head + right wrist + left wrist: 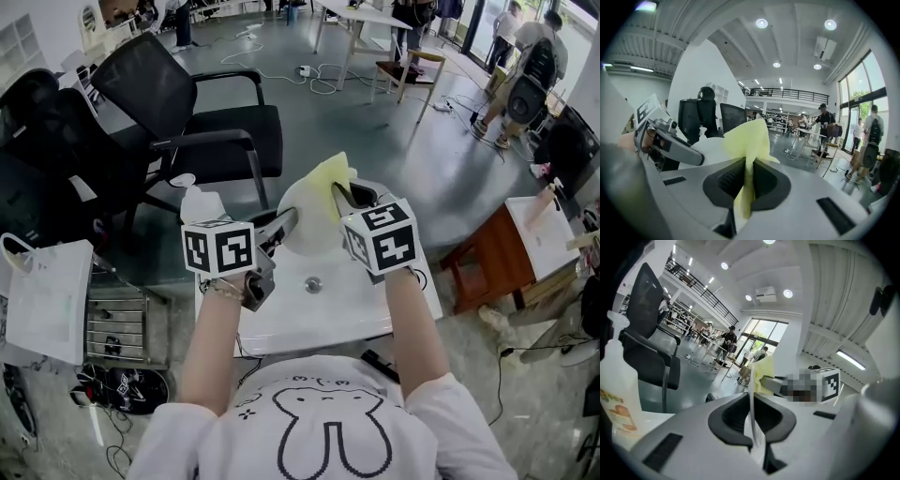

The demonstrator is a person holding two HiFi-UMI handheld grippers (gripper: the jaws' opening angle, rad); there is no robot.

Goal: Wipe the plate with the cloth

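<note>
Head view: the round white plate (302,234) is held up on edge above the white tabletop (328,314), with much of its face covered by the pale yellow cloth (330,178) and both marker cubes. The left gripper (281,225) has its jaws pressed together on the plate's rim. In its own view (752,423) the plate (752,411) shows only edge-on, as a thin white line between the dark pads, so its surface cannot be judged there. The right gripper (347,195) pinches the cloth, and in its own view (746,180) a fold of cloth (747,140) stands up from between the closed jaws and hides part of the plate (708,145) behind it. The cloth lies against the plate's upper edge. A translucent white plastic spray bottle (199,202) stands at the table's left corner; its orange label (618,411) is too blurred to read. A small round metal fitting (313,284) sits in the tabletop below the plate. Room: glossy grey floor (375,141), black mesh office chairs (187,122) beyond the table, a white bag (47,300) at left cut off by the frame, a reddish wooden table (487,258) at right, people in the far background.
</note>
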